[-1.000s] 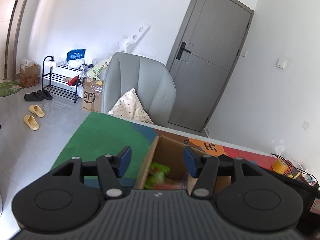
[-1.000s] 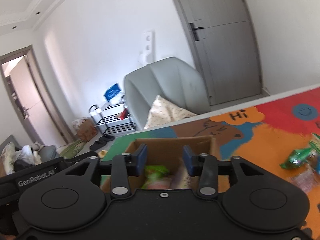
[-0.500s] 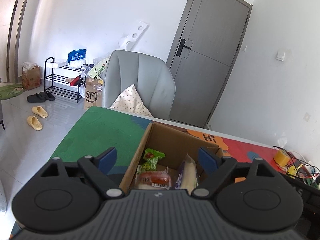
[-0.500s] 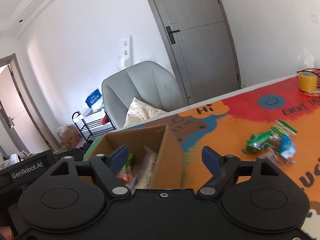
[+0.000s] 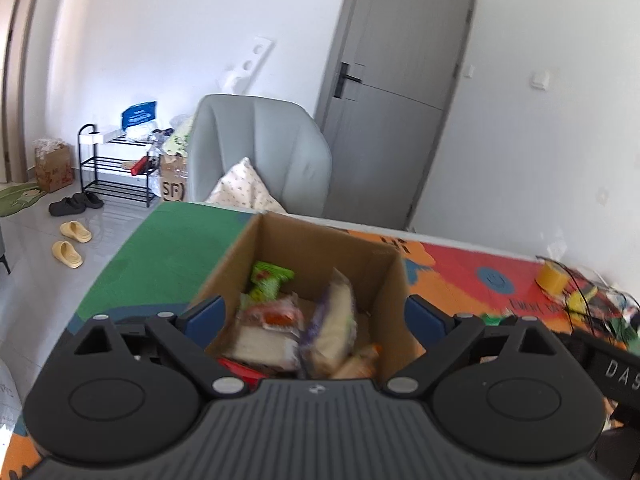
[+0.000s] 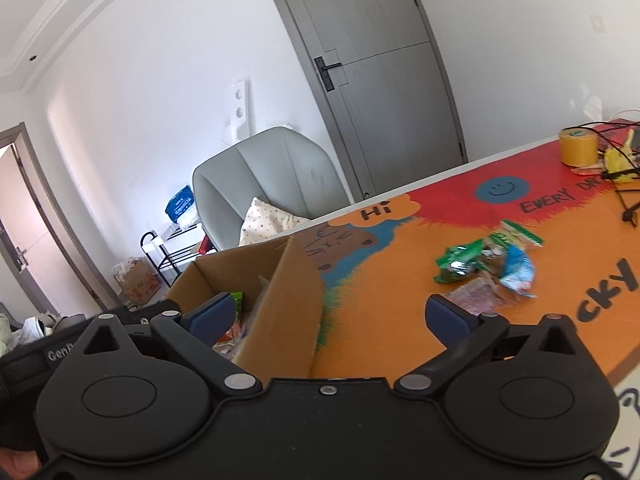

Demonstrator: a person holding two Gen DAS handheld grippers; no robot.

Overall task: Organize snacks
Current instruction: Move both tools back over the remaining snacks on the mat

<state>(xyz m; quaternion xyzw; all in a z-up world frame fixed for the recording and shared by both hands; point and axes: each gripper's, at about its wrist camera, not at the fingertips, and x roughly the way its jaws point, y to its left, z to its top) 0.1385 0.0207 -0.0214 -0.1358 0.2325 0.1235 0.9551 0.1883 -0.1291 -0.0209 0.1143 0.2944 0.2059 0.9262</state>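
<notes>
Loose snack packets (image 6: 490, 266) lie ahead and right of the right gripper (image 6: 328, 314), nearer it than the left gripper (image 5: 316, 314). Both grippers' jaws, just opened, stand wide and empty.

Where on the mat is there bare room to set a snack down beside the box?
Free: the orange stretch between the cardboard box and the loose snack pile, and the green area left of the box. Crowded: the far corner around the yellow tape roll and cables, and the box itself, already holding packets.
</notes>
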